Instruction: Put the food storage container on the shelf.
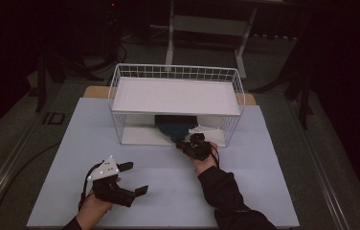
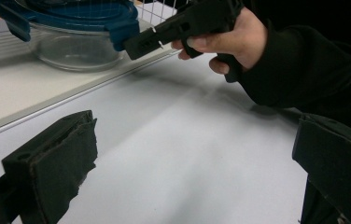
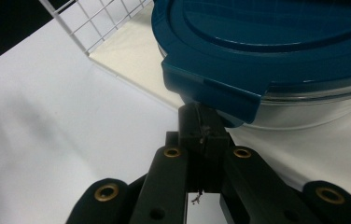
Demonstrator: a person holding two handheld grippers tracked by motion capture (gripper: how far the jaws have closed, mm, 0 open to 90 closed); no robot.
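At eleven o'clock we see a glass container with a blue lid on the rack's white shelf. At one o'clock a hand aims the right gripper, jaws together, against the lid's clip. Our own left gripper gapes wide at six.

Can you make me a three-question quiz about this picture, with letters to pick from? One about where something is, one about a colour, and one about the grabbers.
1. Where is the glass container?
A. On the rack's top shelf
B. On the bottom shelf of the wire rack
C. On the floor

2. What colour is the lid?
A. Red
B. Yellow
C. Dark blue

3. How do the left gripper jaws stand?
A. Wide apart, nothing between them
B. Shut on the lid
C. Shut on a spoon

Answers: 1 B, it sits under the white top shelf. 2 C, both gripper views show a blue lid. 3 A, only bare table lies between its pads.
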